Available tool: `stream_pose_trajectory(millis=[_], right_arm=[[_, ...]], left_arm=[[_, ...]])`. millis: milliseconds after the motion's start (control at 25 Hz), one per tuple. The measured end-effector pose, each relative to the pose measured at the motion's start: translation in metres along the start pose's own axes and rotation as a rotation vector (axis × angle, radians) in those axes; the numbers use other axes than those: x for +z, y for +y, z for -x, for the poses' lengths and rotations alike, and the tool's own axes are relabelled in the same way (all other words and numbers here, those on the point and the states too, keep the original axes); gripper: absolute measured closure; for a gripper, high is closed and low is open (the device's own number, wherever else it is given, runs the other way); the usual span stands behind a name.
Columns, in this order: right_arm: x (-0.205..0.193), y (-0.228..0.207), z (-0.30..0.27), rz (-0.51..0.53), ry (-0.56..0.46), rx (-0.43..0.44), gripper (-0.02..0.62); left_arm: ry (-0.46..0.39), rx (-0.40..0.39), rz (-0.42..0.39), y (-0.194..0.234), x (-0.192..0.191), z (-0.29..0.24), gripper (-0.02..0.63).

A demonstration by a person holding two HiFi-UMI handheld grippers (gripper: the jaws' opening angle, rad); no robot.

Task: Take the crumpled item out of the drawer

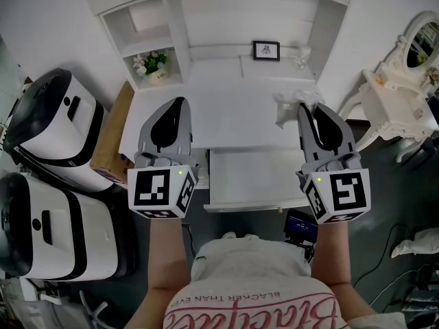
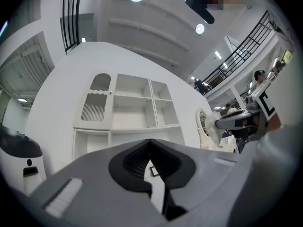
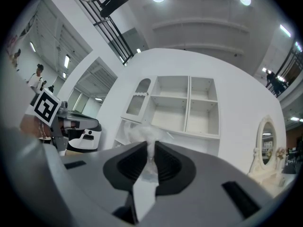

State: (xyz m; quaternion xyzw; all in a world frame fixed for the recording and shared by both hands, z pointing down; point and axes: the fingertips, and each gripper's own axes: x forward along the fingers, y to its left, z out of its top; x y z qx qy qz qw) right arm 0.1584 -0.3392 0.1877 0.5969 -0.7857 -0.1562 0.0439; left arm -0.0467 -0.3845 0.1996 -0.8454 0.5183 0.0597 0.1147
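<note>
Now your right gripper (image 1: 306,110) has its jaws pressed together on the crumpled item (image 1: 291,105), a wad of thin white paper or tissue. In the right gripper view the wad (image 3: 147,135) bunches out beyond the tips, with only a narrow fold caught between them. It hangs over the desk (image 1: 226,115), past the back edge of the open drawer (image 1: 254,205), whose floor looks bare, so I judge the lifting out as done and the setting down as the step in hand.

Because the bite is thin, hold a firm squeeze and move slowly; a quick swing could let so light a thing slip free. Lower the tips until the wad touches the desk top before you spread the jaws, as it may drift or cling to a pad if dropped from height. Choose a bare patch well apart from the small picture frame (image 1: 266,50) at the back.

Your left gripper (image 1: 180,104) is closed on nothing, as the left gripper view (image 2: 150,143) shows; hold it to its own side of the drawer so it cannot knock the front
</note>
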Motion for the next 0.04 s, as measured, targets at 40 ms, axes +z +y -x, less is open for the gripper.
stream_pose_trajectory(millis=[40], right_arm=[[0.0, 0.0, 0.0, 0.001, 0.001, 0.001, 0.543]], left_arm=[[0.001, -0.001, 0.0, -0.0005, -0.0003, -0.0007, 0.595]])
